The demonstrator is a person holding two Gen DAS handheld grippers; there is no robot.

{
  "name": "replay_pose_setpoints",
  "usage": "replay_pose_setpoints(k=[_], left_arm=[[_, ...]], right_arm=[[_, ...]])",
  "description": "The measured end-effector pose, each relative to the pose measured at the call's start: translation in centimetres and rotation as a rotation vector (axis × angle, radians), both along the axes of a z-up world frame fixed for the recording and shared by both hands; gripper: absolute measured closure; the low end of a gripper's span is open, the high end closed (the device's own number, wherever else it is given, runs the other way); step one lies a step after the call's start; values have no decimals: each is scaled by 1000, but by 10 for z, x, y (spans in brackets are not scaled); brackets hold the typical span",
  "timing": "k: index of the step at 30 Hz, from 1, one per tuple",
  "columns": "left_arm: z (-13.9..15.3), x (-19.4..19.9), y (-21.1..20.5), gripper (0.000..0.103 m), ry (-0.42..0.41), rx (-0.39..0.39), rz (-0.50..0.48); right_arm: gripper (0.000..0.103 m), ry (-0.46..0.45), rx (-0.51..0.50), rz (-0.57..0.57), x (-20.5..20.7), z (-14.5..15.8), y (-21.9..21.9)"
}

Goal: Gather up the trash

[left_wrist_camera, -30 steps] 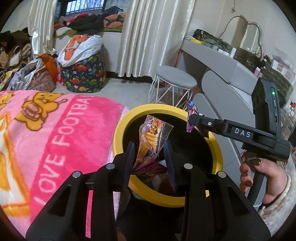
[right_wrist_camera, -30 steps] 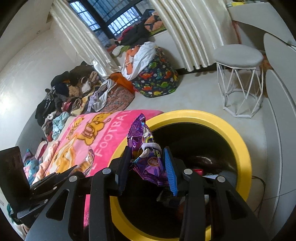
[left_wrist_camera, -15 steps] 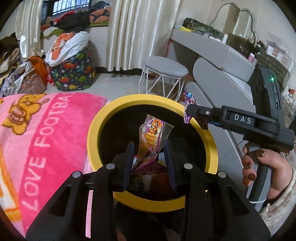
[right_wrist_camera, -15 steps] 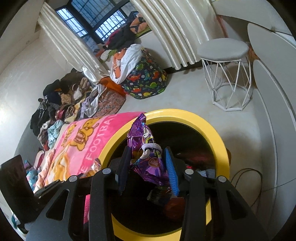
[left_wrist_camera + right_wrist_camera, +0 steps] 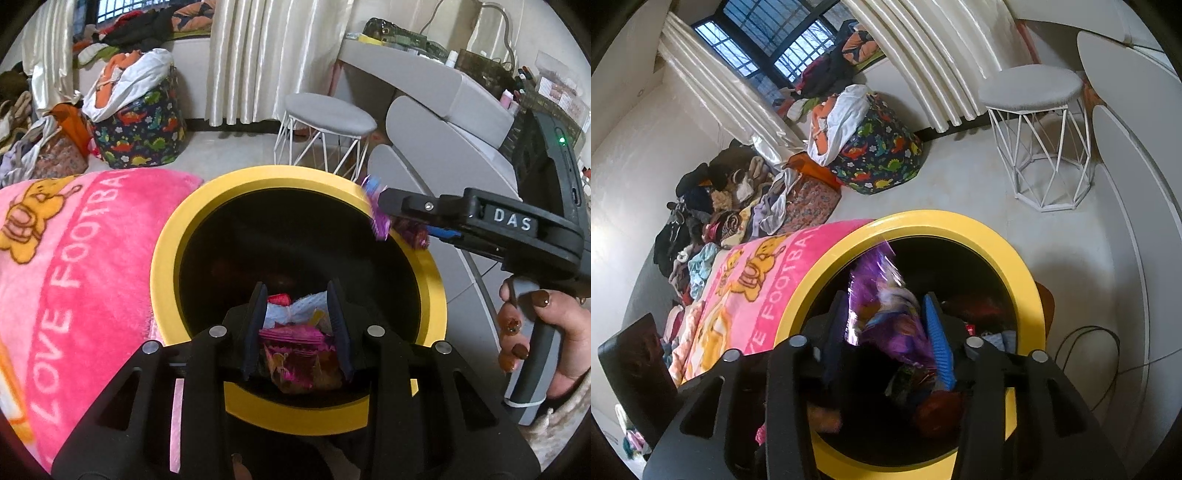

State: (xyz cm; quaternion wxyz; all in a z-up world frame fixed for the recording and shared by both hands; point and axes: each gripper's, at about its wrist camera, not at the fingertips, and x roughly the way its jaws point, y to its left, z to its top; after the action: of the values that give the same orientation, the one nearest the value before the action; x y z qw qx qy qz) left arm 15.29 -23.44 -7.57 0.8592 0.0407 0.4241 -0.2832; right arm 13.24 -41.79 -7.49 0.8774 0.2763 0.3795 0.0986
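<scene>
My left gripper [image 5: 295,291] hangs over the near side of the yellow-rimmed bin [image 5: 166,258], pointing down into its dark inside. Its fingers stand a little apart. A pink and orange wrapper [image 5: 295,369] shows low between them, over the other rubbish in the bin. I cannot tell whether the pads press on it.

My right gripper [image 5: 886,295] is over the same bin, towards its right rim, with my hand [image 5: 535,332] round its grip. Its fingers have just been opening and now stand apart. The purple foil wrapper [image 5: 882,295] is between them, blurred and not pinched, above the bin's opening.

A pink blanket [image 5: 74,258] lies against the left side of the bin. A grey stool [image 5: 328,114] stands on the floor beyond the far rim.
</scene>
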Motion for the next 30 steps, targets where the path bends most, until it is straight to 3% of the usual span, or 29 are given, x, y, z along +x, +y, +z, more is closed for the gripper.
replay_pose_setpoints(k=[9, 14, 17, 19, 30], left_arm=[[0, 1, 0, 49, -6, 0, 6], [5, -1, 6, 27, -16, -13, 26], [8, -2, 11, 26, -26, -18, 41], [10, -4, 14, 11, -35, -16, 58], [22, -13, 38, 11, -62, -47, 117]], right_arm=[[44, 8, 0, -20, -5, -2, -2], [35, 8, -21, -22, -9, 0, -1], [27, 9, -48, -38, -12, 2, 1], [23, 10, -76, -59, -16, 3, 1], [10, -10, -144, -83, -30, 12, 10]])
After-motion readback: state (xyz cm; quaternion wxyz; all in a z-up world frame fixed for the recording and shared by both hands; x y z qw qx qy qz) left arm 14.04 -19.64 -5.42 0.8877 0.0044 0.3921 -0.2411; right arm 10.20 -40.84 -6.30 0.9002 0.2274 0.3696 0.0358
